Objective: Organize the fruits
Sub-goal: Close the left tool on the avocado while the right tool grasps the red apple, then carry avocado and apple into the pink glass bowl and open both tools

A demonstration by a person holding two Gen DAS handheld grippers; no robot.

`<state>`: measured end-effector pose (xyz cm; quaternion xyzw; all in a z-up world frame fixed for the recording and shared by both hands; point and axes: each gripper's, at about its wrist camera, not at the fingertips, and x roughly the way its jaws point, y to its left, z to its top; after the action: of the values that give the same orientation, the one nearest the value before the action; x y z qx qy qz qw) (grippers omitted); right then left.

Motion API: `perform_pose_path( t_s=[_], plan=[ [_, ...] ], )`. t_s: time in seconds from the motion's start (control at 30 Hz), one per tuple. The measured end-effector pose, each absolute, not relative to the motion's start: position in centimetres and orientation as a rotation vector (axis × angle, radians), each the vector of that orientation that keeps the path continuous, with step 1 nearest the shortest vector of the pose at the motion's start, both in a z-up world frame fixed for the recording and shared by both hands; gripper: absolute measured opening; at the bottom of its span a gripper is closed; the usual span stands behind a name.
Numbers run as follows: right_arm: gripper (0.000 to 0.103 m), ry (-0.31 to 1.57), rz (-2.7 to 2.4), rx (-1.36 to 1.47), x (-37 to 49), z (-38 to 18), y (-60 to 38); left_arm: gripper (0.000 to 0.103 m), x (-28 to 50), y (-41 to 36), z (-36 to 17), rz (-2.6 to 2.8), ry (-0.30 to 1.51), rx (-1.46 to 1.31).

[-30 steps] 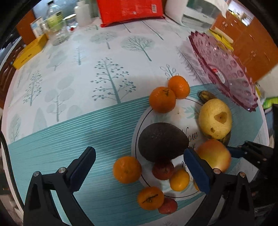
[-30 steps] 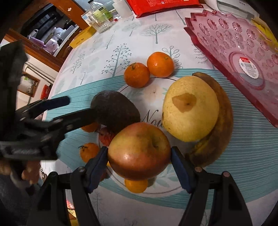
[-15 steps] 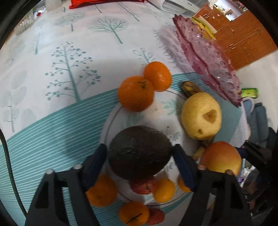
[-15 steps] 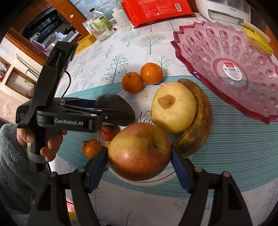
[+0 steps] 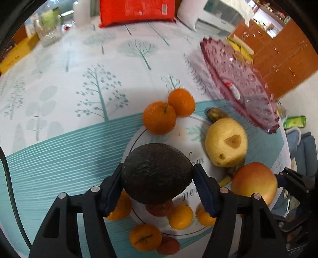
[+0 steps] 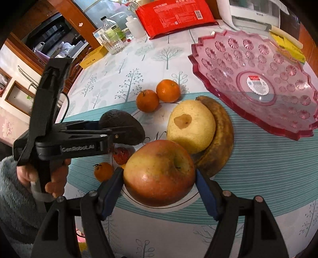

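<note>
My left gripper [image 5: 157,190] is shut on a dark avocado [image 5: 157,172] and holds it above the white plate [image 5: 178,137]; it also shows in the right wrist view [image 6: 121,125]. My right gripper [image 6: 159,190] is shut on a red-yellow apple [image 6: 159,172], seen in the left wrist view [image 5: 254,182] too. On the plate lie a yellow pear [image 6: 190,125], a brown banana [image 6: 220,139], two tangerines [image 6: 157,97] at the far rim, and small oranges and red fruits [image 5: 178,216] at the near rim.
An empty pink glass fruit dish [image 6: 258,87] stands to the right of the plate. At the table's back are a red bag [image 6: 173,15], bottles and a glass [image 6: 113,37], a yellow box [image 6: 93,57] and a white appliance [image 6: 250,12].
My left gripper moved in around the avocado, shut on it and lifted it. My right gripper rose with the apple in it.
</note>
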<state>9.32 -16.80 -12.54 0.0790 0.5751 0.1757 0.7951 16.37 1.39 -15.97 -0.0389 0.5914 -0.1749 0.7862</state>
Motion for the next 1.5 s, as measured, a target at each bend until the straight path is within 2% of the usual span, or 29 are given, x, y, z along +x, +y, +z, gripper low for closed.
perform_pose_path(
  t_s=[0.37, 0.6, 0.8, 0.97, 1.3, 1.5],
  plan=[
    [0.073, 1.041, 0.317, 0.149, 9.5, -6.3, -19.4, 0.066, 15.4, 0.2, -3.9, -0.386, 1.016, -0.037],
    [0.073, 0.967, 0.11, 0.086, 11.6, -3.6, -24.1, 0.066, 17.2, -4.7, 0.1, -0.446, 0.918, -0.005],
    [0.073, 0.956, -0.094, 0.07, 14.6, -3.9, -29.6, 0.066, 19.6, -10.4, -1.4, -0.448, 0.912, 0.069],
    [0.073, 0.985, -0.214, 0.066, 18.1, -6.7, -33.1, 0.066, 22.9, -15.0, -5.6, -0.415, 0.979, 0.132],
    [0.073, 1.117, -0.191, 0.038, 20.9, -13.7, -32.6, 0.066, 25.2, -20.3, -13.1, -0.365, 1.09, 0.35],
    [0.073, 1.096, -0.173, -0.06, 21.5, -14.4, -31.3, 0.066, 26.5, -20.7, -15.5, -0.347, 1.144, 0.402]
  ],
)
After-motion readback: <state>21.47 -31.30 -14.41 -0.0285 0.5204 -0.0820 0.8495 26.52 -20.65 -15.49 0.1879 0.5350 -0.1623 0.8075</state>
